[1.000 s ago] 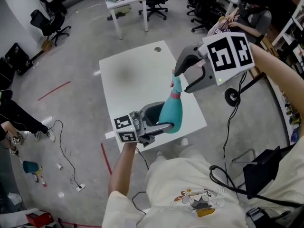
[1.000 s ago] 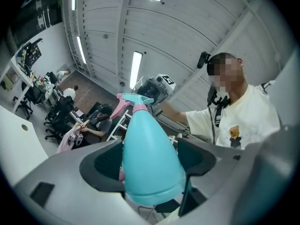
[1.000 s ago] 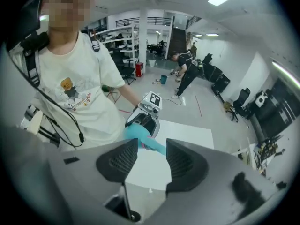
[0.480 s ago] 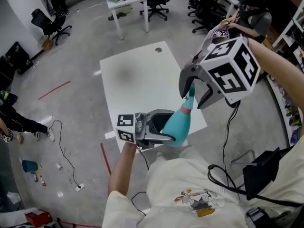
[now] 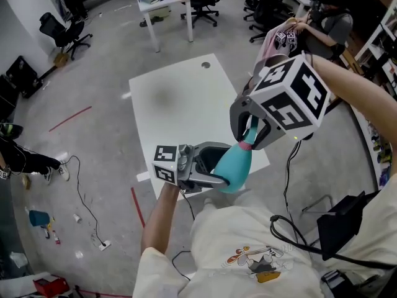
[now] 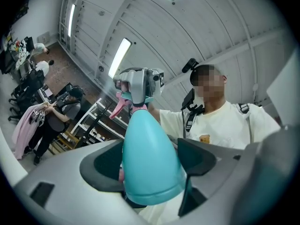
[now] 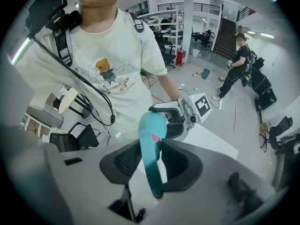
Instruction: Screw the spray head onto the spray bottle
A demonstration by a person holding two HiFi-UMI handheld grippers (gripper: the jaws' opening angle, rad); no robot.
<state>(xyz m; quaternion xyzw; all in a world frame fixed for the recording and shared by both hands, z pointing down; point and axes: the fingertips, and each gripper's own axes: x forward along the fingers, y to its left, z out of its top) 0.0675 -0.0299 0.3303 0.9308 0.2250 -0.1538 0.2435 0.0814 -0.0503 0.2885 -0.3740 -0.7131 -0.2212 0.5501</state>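
Note:
A teal spray bottle (image 5: 234, 164) is held above the near edge of the white table (image 5: 180, 98), tilted up and to the right. My left gripper (image 5: 226, 164) is shut on its wide body (image 6: 150, 158). The teal spray head (image 5: 250, 132), with its pink collar and trigger (image 6: 117, 109), sits on the neck. My right gripper (image 5: 249, 138) points down over it; its jaws have just been closing, and both pads now press the spray head (image 7: 152, 158). In the right gripper view the bottle (image 7: 152, 123) and the left gripper (image 7: 185, 114) lie just beyond the jaws.
Office chairs (image 5: 201, 2) and a desk (image 5: 162, 2) stand beyond the table. A seated person (image 5: 322, 27) is at the back right. Cables (image 5: 84, 197) and red tape (image 5: 69, 118) lie on the floor at the left.
The right gripper has dropped and swung in over the spray head, and its jaws now straddle it. The left gripper has drawn the bottle nearer to the person and tilted it up.

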